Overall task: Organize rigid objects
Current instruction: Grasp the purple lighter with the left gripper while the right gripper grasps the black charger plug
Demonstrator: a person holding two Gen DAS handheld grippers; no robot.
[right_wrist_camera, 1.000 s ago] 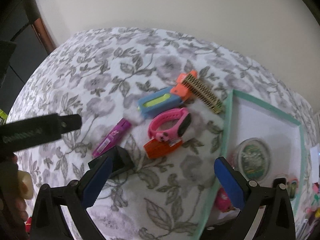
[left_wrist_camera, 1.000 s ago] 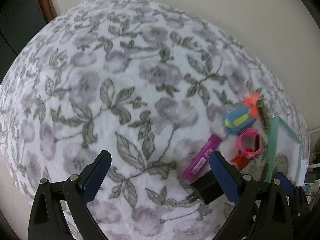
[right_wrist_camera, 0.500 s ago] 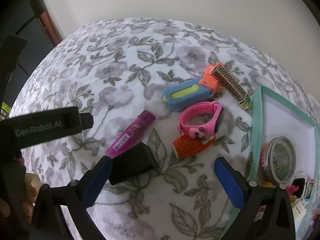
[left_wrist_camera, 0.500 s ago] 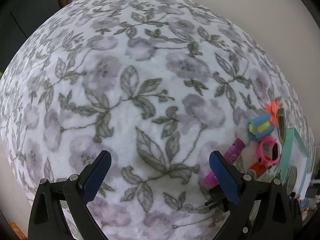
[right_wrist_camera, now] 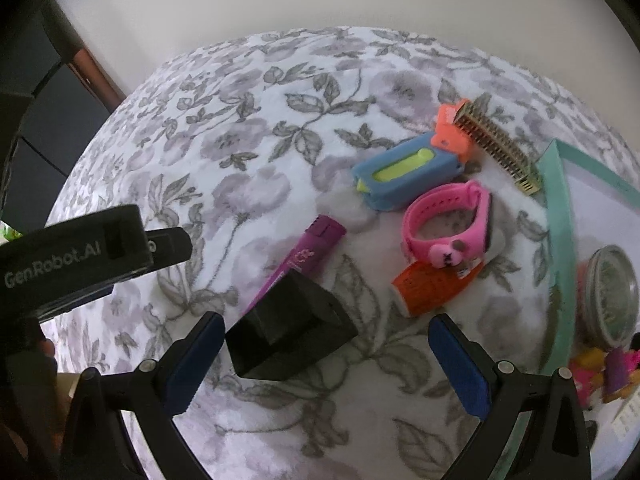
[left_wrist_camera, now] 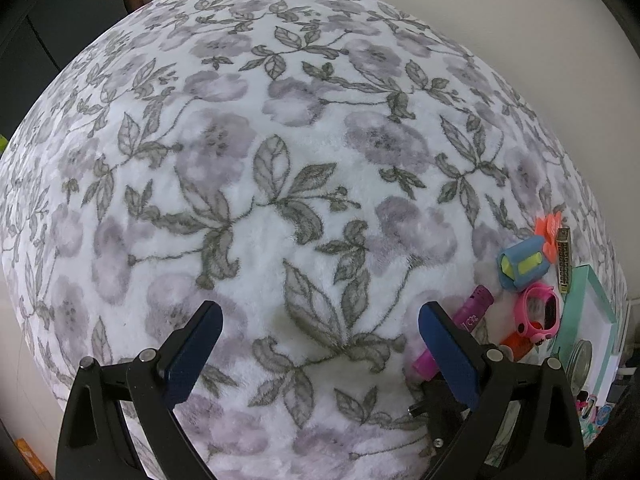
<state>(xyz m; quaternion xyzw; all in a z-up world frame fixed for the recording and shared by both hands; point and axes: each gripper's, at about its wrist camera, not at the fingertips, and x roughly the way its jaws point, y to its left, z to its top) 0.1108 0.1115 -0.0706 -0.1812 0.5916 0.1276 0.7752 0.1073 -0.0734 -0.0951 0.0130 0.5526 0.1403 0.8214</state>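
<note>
Floral tabletop (right_wrist_camera: 280, 92), teal tray (right_wrist_camera: 560, 216) far right. The black charger block (right_wrist_camera: 288, 340) sits just ahead of my right claw (right_wrist_camera: 326, 360), toward its left finger, long axis diagonal. Both claws spread wide, empty; left claw (left_wrist_camera: 318, 344) is farther off.

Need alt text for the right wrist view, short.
The open right tool hovers over a floral cloth, a black charger block just ahead of its left finger. Beyond lie a purple tube, pink watch, blue case and orange item, beside a teal-rimmed tray.
</note>
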